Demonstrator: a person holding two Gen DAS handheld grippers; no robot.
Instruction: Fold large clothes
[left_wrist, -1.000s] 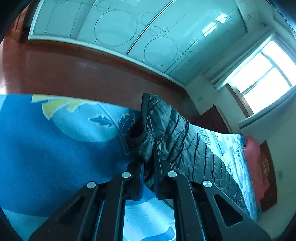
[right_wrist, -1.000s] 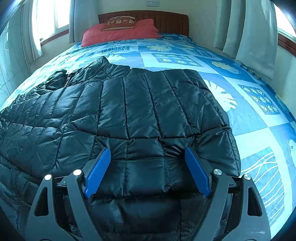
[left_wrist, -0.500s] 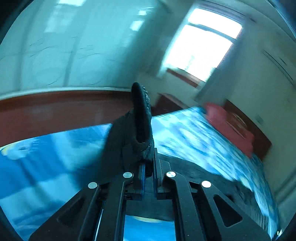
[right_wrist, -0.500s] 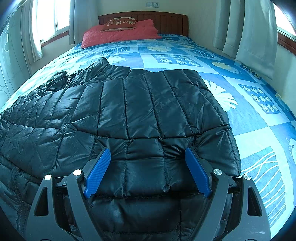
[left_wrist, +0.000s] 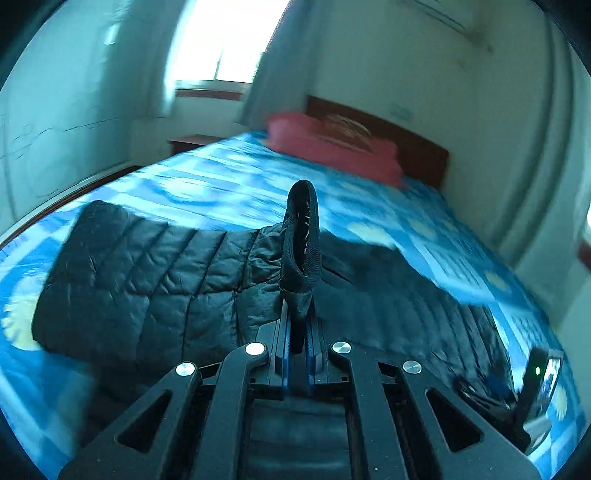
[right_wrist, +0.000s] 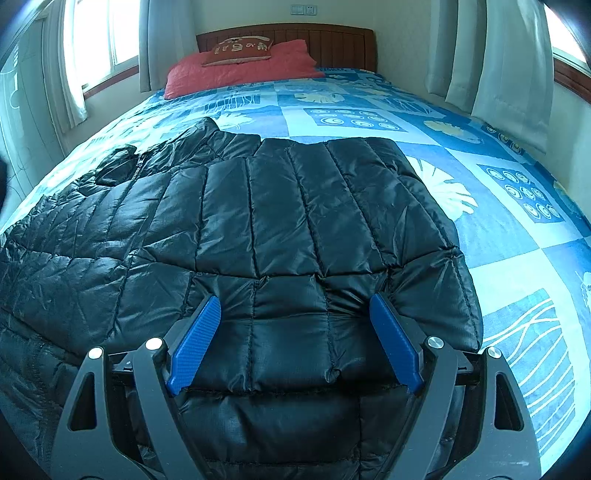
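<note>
Left gripper (left_wrist: 297, 325) is clamped on the jacket's cuff (left_wrist: 301, 236) (black puffer), right gripper (right_wrist: 293, 334) spread wide over the jacket (right_wrist: 258, 221) on the bed (right_wrist: 498, 206).

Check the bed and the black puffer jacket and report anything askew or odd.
Nothing looks damaged or spilled. The black quilted puffer jacket lies unevenly on the blue patterned bedspread, its far-left part rumpled. The left gripper pinches one ribbed cuff upright.

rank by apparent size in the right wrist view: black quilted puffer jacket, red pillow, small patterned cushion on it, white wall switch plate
1. black quilted puffer jacket, though nearness to the camera inflates it
2. red pillow
3. small patterned cushion
4. white wall switch plate
</note>
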